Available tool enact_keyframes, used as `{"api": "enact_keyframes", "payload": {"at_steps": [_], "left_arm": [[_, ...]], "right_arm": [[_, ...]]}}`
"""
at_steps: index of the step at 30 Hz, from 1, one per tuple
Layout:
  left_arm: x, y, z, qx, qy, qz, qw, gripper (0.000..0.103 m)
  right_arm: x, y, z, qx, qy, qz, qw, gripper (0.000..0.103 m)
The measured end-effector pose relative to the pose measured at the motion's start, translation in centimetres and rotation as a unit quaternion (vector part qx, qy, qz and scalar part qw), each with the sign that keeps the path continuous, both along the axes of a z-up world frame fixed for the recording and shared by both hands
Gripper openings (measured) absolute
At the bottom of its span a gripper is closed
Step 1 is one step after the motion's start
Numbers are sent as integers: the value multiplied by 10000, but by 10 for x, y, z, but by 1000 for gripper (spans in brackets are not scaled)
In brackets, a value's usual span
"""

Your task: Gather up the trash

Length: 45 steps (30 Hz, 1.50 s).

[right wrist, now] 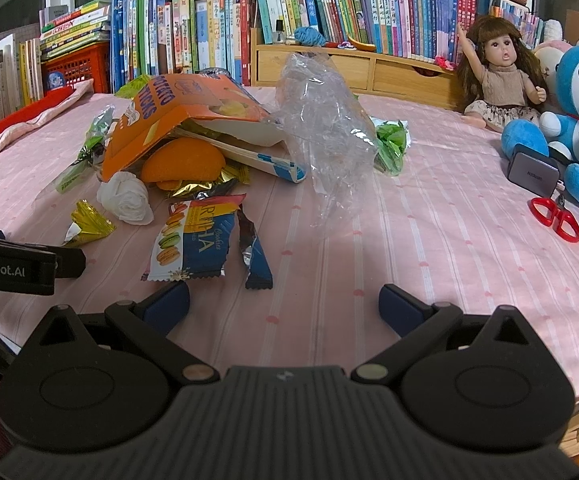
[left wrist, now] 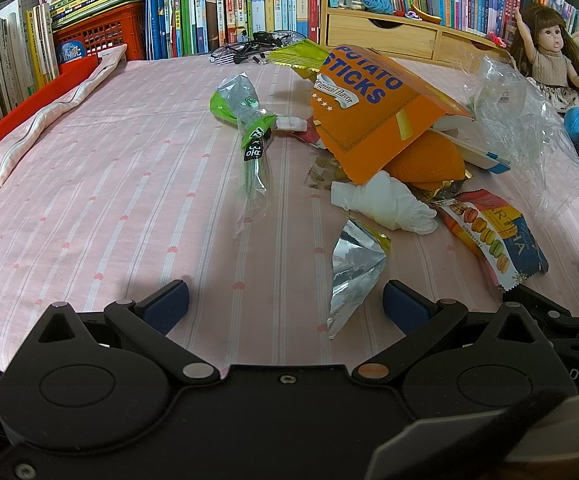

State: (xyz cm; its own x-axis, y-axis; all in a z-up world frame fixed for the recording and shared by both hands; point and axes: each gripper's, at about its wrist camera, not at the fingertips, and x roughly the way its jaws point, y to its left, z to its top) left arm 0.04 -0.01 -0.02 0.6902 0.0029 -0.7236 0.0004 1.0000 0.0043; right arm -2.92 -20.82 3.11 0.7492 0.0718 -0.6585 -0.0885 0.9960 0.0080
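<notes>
A heap of trash lies on the pink striped bedsheet. An orange potato sticks box leans over an orange peel. Around it lie a crumpled white tissue, a macaron cookie wrapper, a silver foil wrapper, a green plastic wrapper and a clear plastic bag. My left gripper stands open, the foil wrapper's lower end between its fingers. My right gripper is open over bare sheet, just short of the cookie wrapper.
Bookshelves and a red crate line the back. A wooden drawer organizer, a doll, a blue plush toy, a grey device and red scissors sit at the right. A red-edged pillow lies at the left.
</notes>
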Motion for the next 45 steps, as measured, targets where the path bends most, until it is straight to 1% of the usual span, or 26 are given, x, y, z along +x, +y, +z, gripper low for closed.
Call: {"api": "enact_keyframes", "payload": {"at_steps": [10,18,24,28,31,34,35,36,37,38,39,41,43,45], "left_arm": [[0,0,0,0,4,-7,10000,103],[-5,0,-1,-3,-34,-91,10000,103],[-6,6,-4,11,-260,-53,9996,103],[-7,8,-2,-36,-236,-67,9997,103],[-9,15,4,-237,-232,-79,9994,102],[-14,22,11,-531,-318,-97,9980,97],[-16,23,14,-577,-360,-121,9976,95],[-17,24,16,-600,-398,-150,9973,92],[-18,24,19,-608,-437,-189,9970,88],[-19,23,20,-609,-463,-238,9968,82],[-20,22,21,-602,-493,-315,9965,80],[-21,18,23,-573,-511,-376,9963,69],[-25,14,22,-529,-543,-450,9961,62],[-27,9,20,-491,-565,-600,9954,61]], "right_arm": [[0,-1,-1,10,-22,-18,10000,103],[-5,-1,-5,27,-236,-54,9997,103],[-6,-5,-5,92,-302,90,9995,103],[-11,-10,0,252,-395,201,9987,97],[-15,-15,7,438,-552,252,9972,93],[-20,-15,14,446,-742,408,9954,90],[-20,-14,16,409,-787,462,9950,89],[-20,-12,18,361,-826,514,9946,85],[-20,-10,19,343,-860,558,9941,82],[-20,-8,20,340,-873,614,9937,81],[-19,-6,21,340,-874,684,9932,80],[-17,-1,22,350,-876,848,9919,78],[-17,7,23,300,-902,1021,9902,78],[-14,17,21,159,-933,1170,9886,78]]}}
